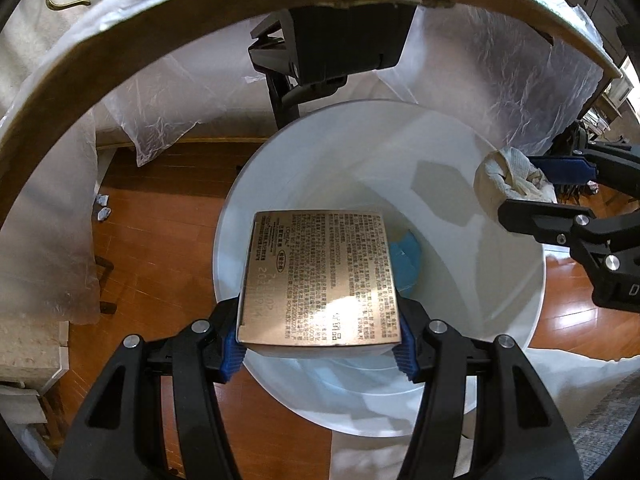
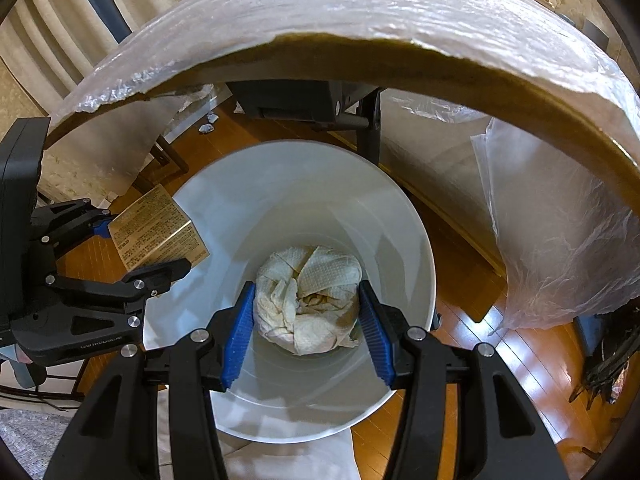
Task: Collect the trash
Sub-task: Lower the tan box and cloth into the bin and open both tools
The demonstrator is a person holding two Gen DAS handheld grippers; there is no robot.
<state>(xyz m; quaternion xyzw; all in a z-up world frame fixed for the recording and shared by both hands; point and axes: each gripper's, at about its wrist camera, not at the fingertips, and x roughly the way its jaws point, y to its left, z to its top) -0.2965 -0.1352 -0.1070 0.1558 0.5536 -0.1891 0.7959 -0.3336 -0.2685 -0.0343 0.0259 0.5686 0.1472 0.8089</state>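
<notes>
A white round trash bin stands on the wooden floor below both grippers; it also shows in the right wrist view. My left gripper is shut on a bronze printed box and holds it over the bin's mouth; the box also shows in the right wrist view. My right gripper is shut on a crumpled paper towel wad over the bin, also seen in the left wrist view. A blue scrap lies inside the bin.
A table edge wrapped in clear plastic arches over the bin, also in the right wrist view. A black table leg bracket stands behind the bin. Small crumpled scraps lie on the floor at left.
</notes>
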